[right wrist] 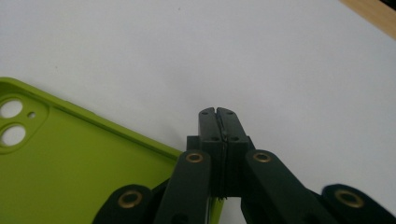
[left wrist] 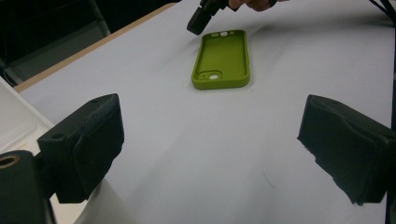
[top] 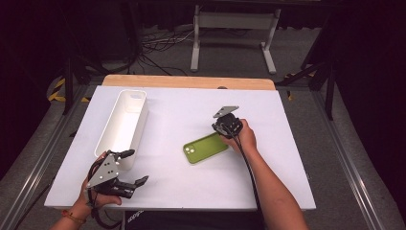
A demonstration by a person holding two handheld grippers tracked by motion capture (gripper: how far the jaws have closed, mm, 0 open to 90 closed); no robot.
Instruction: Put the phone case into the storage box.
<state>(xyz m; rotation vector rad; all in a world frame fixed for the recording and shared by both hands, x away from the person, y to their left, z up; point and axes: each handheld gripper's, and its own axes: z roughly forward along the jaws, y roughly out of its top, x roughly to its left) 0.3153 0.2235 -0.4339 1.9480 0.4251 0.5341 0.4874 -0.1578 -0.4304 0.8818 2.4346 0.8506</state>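
A lime-green phone case [top: 206, 147] lies hollow side up on the white table top [top: 182, 187], a little right of the middle. My right gripper [top: 221, 132] is shut with nothing between its jaws, and its tip hovers at the case's far right end, opposite the camera cut-outs. The right gripper view has the closed jaws [right wrist: 218, 114] just beyond the case's long edge [right wrist: 70, 163]. Near the front left corner my left gripper [top: 135, 167] stands open and empty. Its own view looks between the wide-apart pads [left wrist: 86, 140] toward the case [left wrist: 220, 60] and the right gripper [left wrist: 198, 21].
A long white bin [top: 122, 124] stands at the left of the table, its near end beside my left gripper; its rim [left wrist: 14, 121] shows in the left gripper view. A wooden strip [top: 189, 82] runs along the far edge. Cables and a stand lie on the floor beyond.
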